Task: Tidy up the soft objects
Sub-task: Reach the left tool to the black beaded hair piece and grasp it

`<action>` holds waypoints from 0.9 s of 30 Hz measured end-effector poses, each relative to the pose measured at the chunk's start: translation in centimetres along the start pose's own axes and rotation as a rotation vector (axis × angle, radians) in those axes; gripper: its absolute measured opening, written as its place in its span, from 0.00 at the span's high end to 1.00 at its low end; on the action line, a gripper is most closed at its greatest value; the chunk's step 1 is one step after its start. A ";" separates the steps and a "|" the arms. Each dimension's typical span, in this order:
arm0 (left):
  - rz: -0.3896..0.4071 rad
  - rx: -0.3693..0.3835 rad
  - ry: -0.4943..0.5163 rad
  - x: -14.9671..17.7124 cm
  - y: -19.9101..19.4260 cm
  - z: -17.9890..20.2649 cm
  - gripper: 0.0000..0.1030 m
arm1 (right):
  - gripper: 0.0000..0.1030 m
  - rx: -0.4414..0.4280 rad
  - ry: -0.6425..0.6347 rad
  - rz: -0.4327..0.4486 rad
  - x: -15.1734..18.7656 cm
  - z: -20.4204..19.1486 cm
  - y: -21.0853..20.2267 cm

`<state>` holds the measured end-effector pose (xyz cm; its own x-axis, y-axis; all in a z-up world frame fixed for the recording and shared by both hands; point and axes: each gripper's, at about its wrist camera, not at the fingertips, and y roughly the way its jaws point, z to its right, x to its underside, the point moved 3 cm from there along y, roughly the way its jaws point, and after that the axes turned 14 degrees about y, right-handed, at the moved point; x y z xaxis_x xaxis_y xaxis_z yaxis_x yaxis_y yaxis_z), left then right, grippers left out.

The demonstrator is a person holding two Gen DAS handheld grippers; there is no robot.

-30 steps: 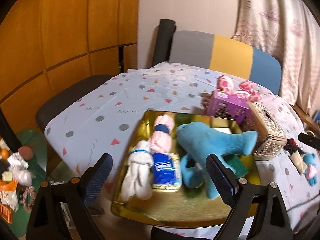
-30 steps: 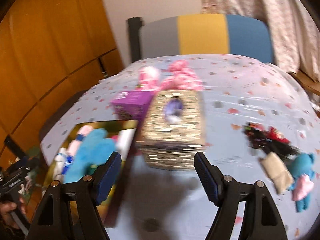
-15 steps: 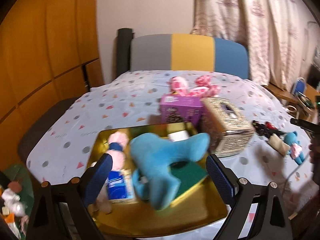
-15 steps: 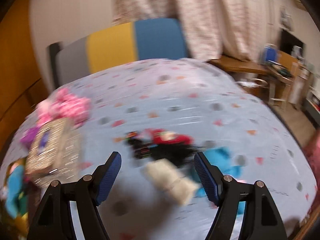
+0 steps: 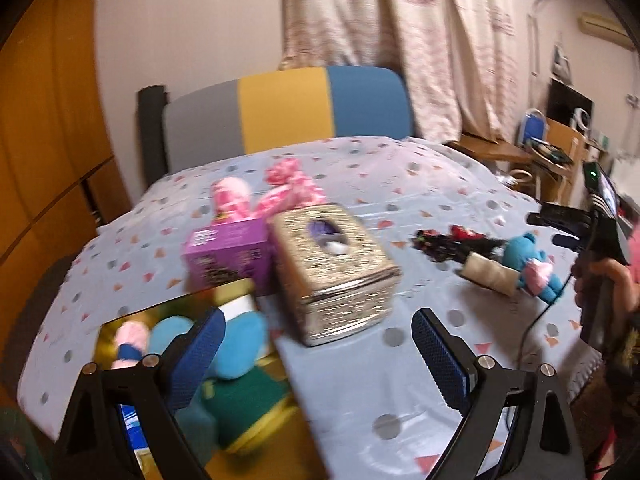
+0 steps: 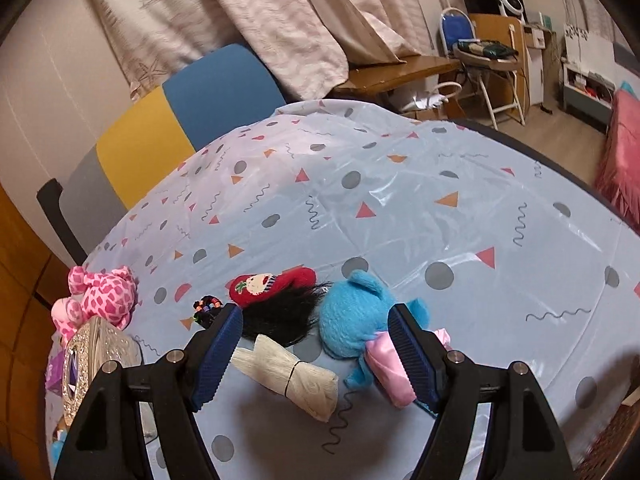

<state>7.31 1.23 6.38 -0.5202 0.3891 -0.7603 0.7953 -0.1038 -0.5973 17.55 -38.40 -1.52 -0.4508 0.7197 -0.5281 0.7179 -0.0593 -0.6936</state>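
Plush blue teddy [image 6: 356,320] on surface [image 6: 400,200]: light, squashy; we judge body best pinch point. Right claw [image 6: 316,354] wide, empty above it; left claw [image 5: 316,354] wide, empty.

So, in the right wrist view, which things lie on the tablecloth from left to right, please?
Pink spotted plush → glittery tissue box → red plush piece → cream rolled cloth → blue teddy in a pink dress.
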 end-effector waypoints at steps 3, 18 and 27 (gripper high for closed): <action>0.001 0.058 0.022 -1.2 1.0 2.1 0.08 | 0.26 -0.004 0.039 -0.008 -0.2 0.8 0.1; -0.114 0.348 0.028 -6.5 10.9 11.4 0.32 | 0.26 -0.011 0.206 -0.013 -1.2 3.7 -0.1; -0.222 0.380 0.144 -10.1 20.6 17.6 0.64 | 0.26 -0.072 0.226 -0.082 -0.9 3.6 0.7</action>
<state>23.51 -20.94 -2.73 -0.5950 0.5603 -0.5762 0.4850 -0.3214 -0.8133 16.51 -41.56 -3.27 -0.3851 0.8568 -0.3429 0.7231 0.0492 -0.6890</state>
